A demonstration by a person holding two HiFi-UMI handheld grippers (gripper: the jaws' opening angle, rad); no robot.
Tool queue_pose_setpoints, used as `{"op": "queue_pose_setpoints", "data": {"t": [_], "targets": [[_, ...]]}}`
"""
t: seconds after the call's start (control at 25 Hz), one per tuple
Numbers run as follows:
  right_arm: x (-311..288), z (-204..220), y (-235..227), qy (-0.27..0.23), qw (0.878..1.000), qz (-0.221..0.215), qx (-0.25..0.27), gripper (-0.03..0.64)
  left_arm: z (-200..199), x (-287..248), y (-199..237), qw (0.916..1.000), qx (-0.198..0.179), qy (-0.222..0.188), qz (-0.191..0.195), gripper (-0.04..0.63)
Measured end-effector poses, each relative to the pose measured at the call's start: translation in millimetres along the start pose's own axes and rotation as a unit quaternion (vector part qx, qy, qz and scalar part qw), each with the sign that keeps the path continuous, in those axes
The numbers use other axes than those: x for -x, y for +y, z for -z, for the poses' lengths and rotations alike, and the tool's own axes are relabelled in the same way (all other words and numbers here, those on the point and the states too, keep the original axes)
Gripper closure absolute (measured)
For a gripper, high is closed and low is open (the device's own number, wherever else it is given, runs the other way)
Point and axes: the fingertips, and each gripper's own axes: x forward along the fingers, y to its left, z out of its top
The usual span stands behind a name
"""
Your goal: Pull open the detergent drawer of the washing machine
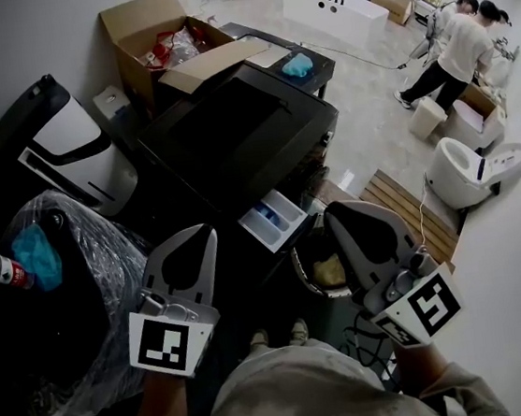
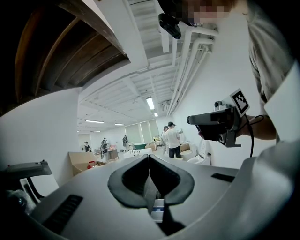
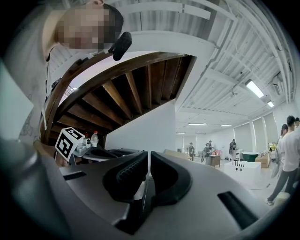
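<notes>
Biggest thing here is the black boxy washing machine (image 1: 232, 130), seen from above with its front facing the person. Behind it on the floor sits an open brown cardboard box (image 1: 138, 18) with something red and some crinkly clear plastic inside. On the floor right in front of the machine is a round dark bin (image 1: 302, 277) with a pale yellowish lump in it; can't tell what that is.

Now the bit that matters: the white plastic detergent drawer (image 1: 273, 218) is sticking out of the machine's top front corner, long axis running from the machine's face out toward the person. So to me it looks pulled open already, or close to it. It's split into compartments with a blue insert; whether there's any detergent in there I can't tell.

The left claw (image 1: 205, 235) and the right claw (image 1: 335, 217) both point forward, and the drawer sits between their tips and lower down. Neither one touches it. From the head view they look about equally near, but the left gripper view shows a white-and-blue sliver under its jaws, so I'd guess the left one is pretty much over it.

Both claws are pressed together with nothing in them, just a thin seam between the dark pads in each gripper view. If the drawer needs more travel, whichever claw goes in would have to drop down and spread first.
</notes>
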Motion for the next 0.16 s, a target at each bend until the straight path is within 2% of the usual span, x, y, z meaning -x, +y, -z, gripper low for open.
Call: {"op": "queue_pose_setpoints", "data": {"t": [0.16], "targets": [[1.9, 0.1, -2.3, 0.003, 1.0, 0.004, 0.004, 0.574, 0.1, 0.8, -3.5, 1.0, 0.0, 0.002, 0.001, 0.577]]}}
